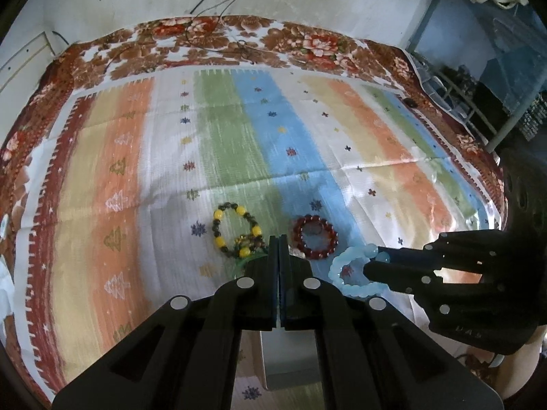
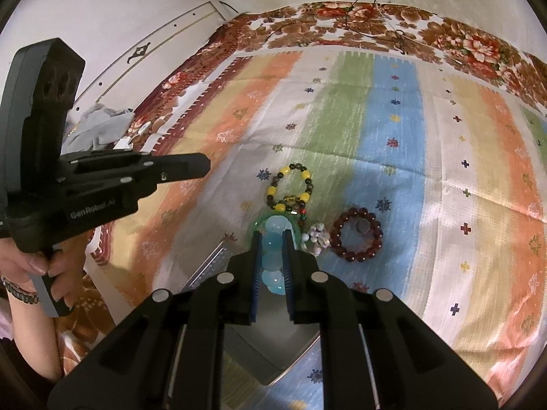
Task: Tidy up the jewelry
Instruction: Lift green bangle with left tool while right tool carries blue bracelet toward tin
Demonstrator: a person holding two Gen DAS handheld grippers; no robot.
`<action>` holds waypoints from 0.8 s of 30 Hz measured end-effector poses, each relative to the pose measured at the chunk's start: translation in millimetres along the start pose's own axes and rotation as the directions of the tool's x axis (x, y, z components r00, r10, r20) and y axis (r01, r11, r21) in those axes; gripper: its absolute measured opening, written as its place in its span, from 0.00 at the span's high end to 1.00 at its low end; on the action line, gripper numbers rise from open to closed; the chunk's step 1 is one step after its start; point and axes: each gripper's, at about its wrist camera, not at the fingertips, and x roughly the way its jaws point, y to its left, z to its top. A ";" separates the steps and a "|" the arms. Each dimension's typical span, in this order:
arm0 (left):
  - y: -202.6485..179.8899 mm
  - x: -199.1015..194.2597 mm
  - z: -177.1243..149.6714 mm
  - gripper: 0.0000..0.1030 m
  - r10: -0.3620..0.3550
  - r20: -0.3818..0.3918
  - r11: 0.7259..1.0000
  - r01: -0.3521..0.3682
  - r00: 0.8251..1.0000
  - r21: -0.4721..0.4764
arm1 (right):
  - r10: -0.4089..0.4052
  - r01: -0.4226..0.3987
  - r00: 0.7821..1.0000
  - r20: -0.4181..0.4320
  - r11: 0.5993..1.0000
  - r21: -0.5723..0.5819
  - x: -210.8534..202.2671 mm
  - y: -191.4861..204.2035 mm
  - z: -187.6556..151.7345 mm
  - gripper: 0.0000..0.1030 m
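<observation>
My right gripper [image 2: 273,239] is shut on a light blue bead bracelet [image 2: 273,259], which hangs between its pads above the cloth. From the left wrist view the same bracelet [image 1: 345,273] dangles from the right gripper [image 1: 372,259]. My left gripper [image 1: 278,241] is shut with nothing in it, and it hovers at the left [image 2: 205,167]. On the striped cloth lie a yellow-and-dark bead bracelet [image 1: 236,232] [image 2: 290,188], a dark red bead bracelet [image 1: 315,237] [image 2: 357,239] with a small ring [image 2: 362,227] inside it, a green bangle [image 2: 259,222] and a cluster of white beads [image 2: 318,235].
A grey open box [image 2: 270,341] [image 1: 287,358] sits just under both grippers at the near edge. The striped cloth [image 1: 239,136] lies over a floral bedspread [image 1: 205,34]. A hand [image 2: 44,263] grips the left tool. Grey clothing [image 2: 99,126] lies at the far left, by the wall.
</observation>
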 end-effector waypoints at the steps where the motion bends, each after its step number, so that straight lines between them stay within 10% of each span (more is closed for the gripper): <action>1: 1.8 3.2 -0.9 1.00 0.008 -0.007 1.000 -0.009 1.000 -0.004 | -0.007 0.007 1.000 -0.004 1.000 0.001 1.7 0.2 -0.6 0.88; 13: 35.0 84.2 -8.7 1.00 0.054 -0.240 0.998 -0.062 0.969 -0.025 | -0.018 0.018 0.999 -0.030 1.000 0.002 11.3 -6.1 -2.8 0.87; 24: 37.1 102.5 -12.2 0.97 0.055 -0.301 0.998 -0.062 0.952 -0.013 | -0.012 0.012 0.999 -0.042 1.000 0.008 14.1 -8.0 -2.3 0.87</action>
